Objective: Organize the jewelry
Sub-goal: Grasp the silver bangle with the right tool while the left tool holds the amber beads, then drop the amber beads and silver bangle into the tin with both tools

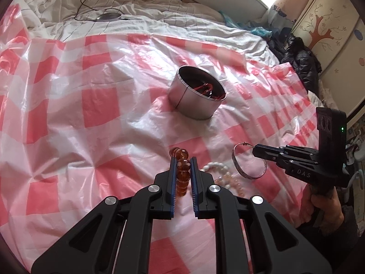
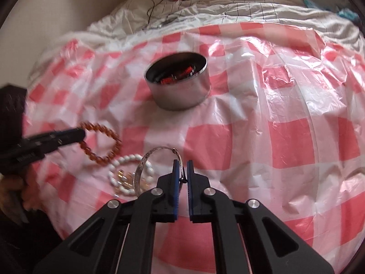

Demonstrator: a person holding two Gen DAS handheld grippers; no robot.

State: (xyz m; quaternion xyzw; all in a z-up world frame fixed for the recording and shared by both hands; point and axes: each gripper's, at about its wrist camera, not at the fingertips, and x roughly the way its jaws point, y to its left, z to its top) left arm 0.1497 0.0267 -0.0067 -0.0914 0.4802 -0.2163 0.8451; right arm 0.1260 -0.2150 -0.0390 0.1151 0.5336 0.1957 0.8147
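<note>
My left gripper [image 1: 183,159] is shut on an amber bead bracelet [image 1: 182,173], held just above the checked sheet; it also shows in the right wrist view [image 2: 101,142]. My right gripper [image 2: 182,163] is shut on a silver bangle [image 2: 146,162], lifted off the sheet; the bangle also shows in the left wrist view [image 1: 248,164]. A white bead bracelet [image 2: 127,173] and a pale gold bracelet [image 2: 125,178] lie on the sheet between the grippers. A round metal tin [image 1: 196,93] stands beyond, open, with red jewelry inside.
A red-and-white checked plastic sheet [image 1: 91,114] covers the bed. White bedding with a cable and a round device [image 1: 108,16] lies at the far side. Dark clothes [image 1: 301,61] and a cupboard [image 1: 330,27] are at the right.
</note>
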